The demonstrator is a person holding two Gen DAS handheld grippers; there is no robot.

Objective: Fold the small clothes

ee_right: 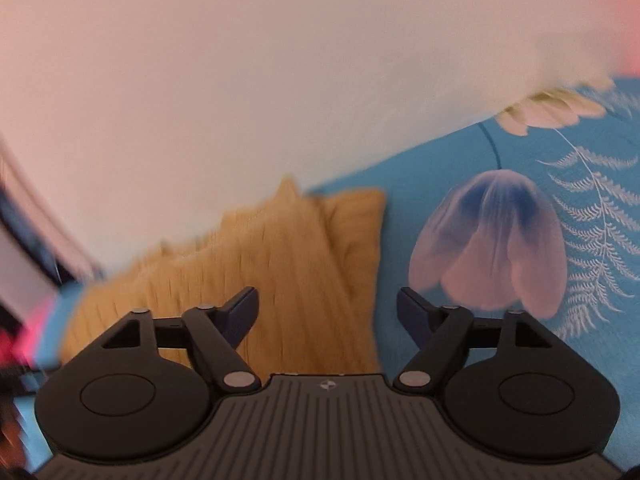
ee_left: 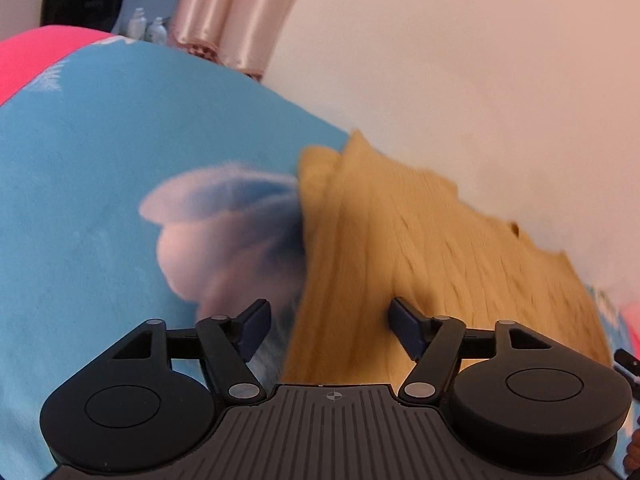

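Mustard ribbed garment (ee_left: pixel 420 264) lies flat on a blue flower-print bedsheet (ee_left: pixel 100 200), close against a pale wall (ee_left: pixel 460 80). One folded corner (ee_right: pixel 352 224) overlaps the main panel.

Left tool (ee_left: pixel 330 326): released, fingers spread, nothing between them; one fingertip over the sheet, the other over the garment's edge.

Right tool (ee_right: pixel 327 314): released too, spread above the garment's opposite edge, holding nothing. A large pale tulip print (ee_right: pixel 488 240) sits just beside the cloth.

Both views motion-blurred; contact with the fabric cannot be judged
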